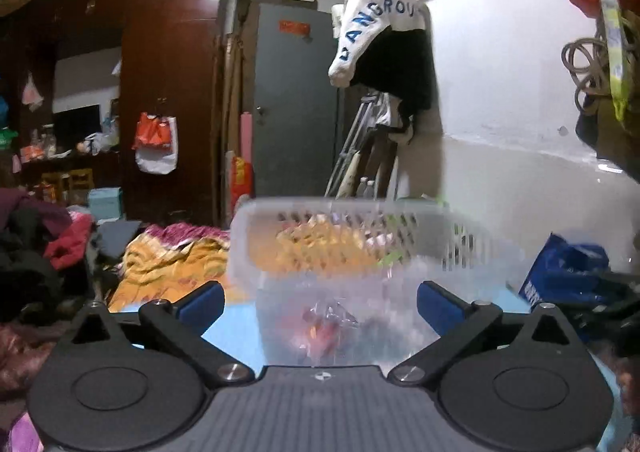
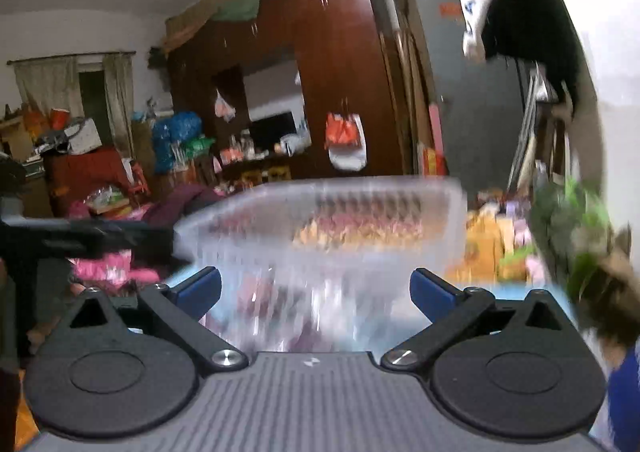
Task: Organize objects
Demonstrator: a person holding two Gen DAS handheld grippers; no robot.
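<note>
Both grippers, left gripper (image 1: 320, 302) and right gripper (image 2: 316, 290), stand wide open, holding nothing. At centre frame, straight ahead of each, a blurred translucent plastic basket (image 1: 360, 252) sits on the light-blue tabletop (image 1: 236, 336).

A clear plastic basket (image 1: 360, 248) with perforated walls stands upright on the light blue table (image 1: 236, 336). Inside it, at the bottom, lie blurred red, shiny wrapped items (image 1: 326, 322).

Left claw (image 1: 320, 302), jaws spread wide, faces a translucent basket (image 1: 360, 252) on the blue table (image 1: 236, 336); red wrappers (image 1: 326, 326) blurred inside.
</note>
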